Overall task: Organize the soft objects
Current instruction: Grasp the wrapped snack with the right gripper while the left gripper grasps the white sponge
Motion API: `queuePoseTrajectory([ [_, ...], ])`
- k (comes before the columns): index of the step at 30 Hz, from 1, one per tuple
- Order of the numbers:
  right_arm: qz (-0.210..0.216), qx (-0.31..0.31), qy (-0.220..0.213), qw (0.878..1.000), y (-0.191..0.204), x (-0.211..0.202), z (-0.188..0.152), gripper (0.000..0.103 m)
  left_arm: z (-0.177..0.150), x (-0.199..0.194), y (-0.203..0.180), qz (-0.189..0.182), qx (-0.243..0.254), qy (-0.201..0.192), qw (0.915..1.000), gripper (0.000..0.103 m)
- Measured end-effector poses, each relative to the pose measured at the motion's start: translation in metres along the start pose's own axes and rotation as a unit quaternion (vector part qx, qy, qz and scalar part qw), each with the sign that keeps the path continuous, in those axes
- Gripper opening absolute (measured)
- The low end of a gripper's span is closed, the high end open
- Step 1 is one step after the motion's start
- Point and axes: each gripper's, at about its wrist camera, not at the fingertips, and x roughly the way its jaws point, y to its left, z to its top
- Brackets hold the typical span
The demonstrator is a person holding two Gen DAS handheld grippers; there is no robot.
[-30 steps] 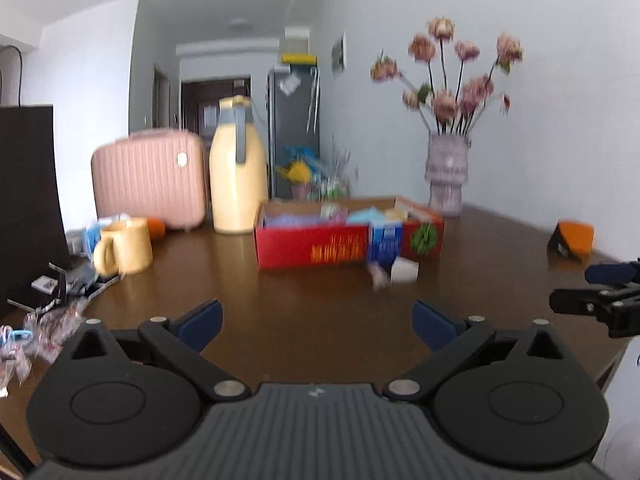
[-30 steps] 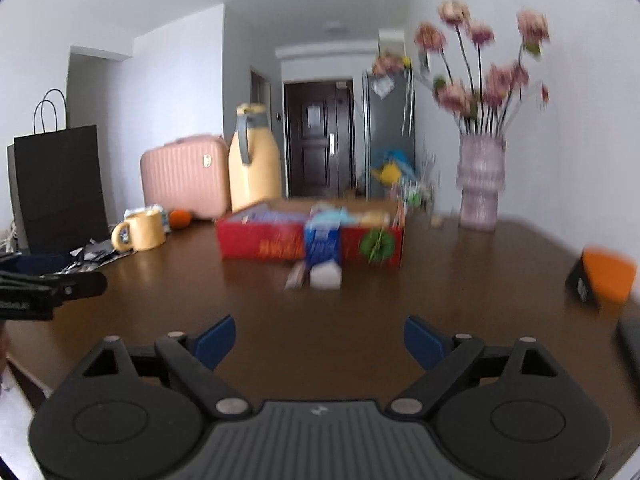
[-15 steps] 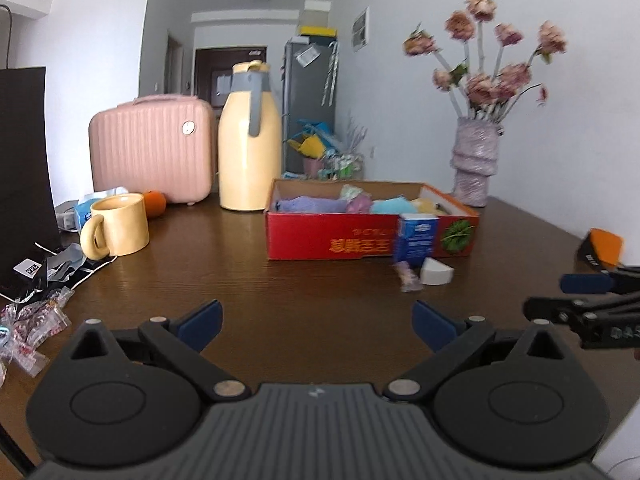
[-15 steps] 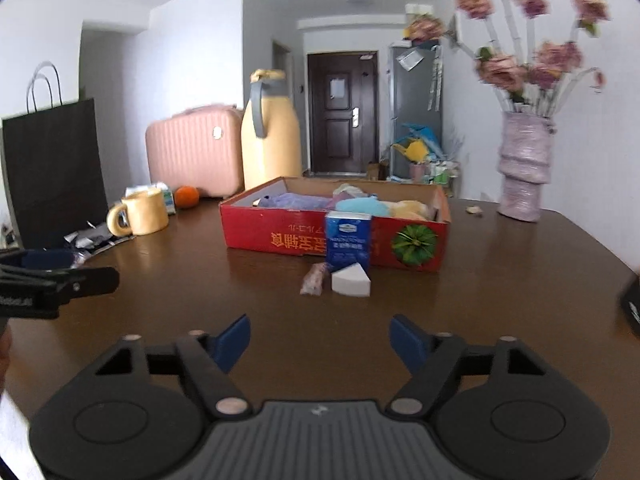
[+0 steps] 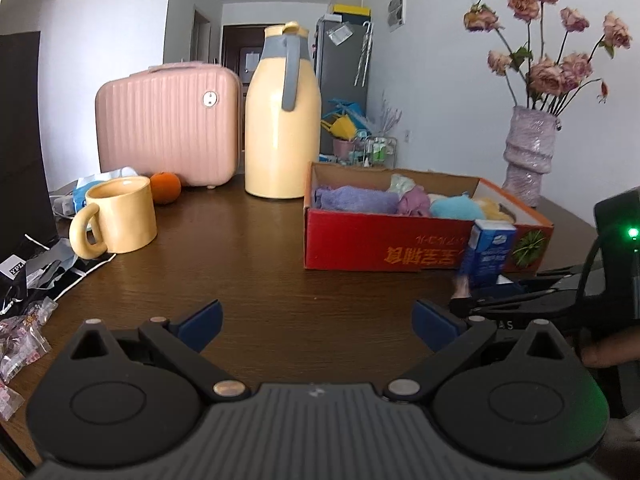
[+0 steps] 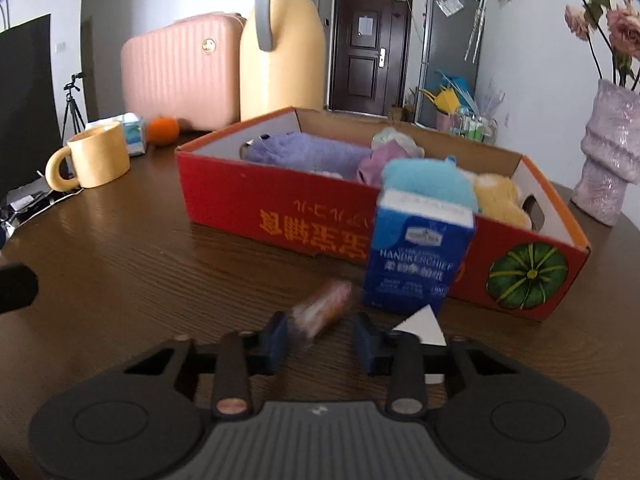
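Right wrist view: right tongs closing around blurred pinkish item, no clamp yet; may bump tissue pack. Left tongs apart, empty.

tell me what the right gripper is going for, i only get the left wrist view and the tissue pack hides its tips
Observer: A small brown wrapped item lies between the fingers of the right gripper, whose jaws are closing on it.
Operator: is it gripped yet
Observer: Not clearly. In the right wrist view a gap shows between the item and the pad on the right.
Operator: anything in the way
Observer: A white wedge lies just beside that finger, in front of the tissue pack and apart from the item.
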Motion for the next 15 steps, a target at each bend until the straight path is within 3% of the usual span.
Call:
queuePoseTrajectory([
  [6, 0.015, 0.029, -0.045, 0.998, -0.022, -0.038, -0.008, 0.012, 0.005, 0.022, -0.022, -0.024, 0.013, 0.018, 0.9995, 0.103],
  [9, 0.004, 0.06, -0.075, 0.995, -0.053, -0.078, -0.021, 0.012, 0.011, 0.037, -0.045, -0.059, 0.014, 0.028, 0.9978, 0.103],
  [15, -0.031, 0.087, -0.08, 0.992, -0.094, -0.115, -0.048, 0.012, 0.022, 0.079, -0.12, -0.157, 0.029, 0.053, 0.9858, 0.102],
])
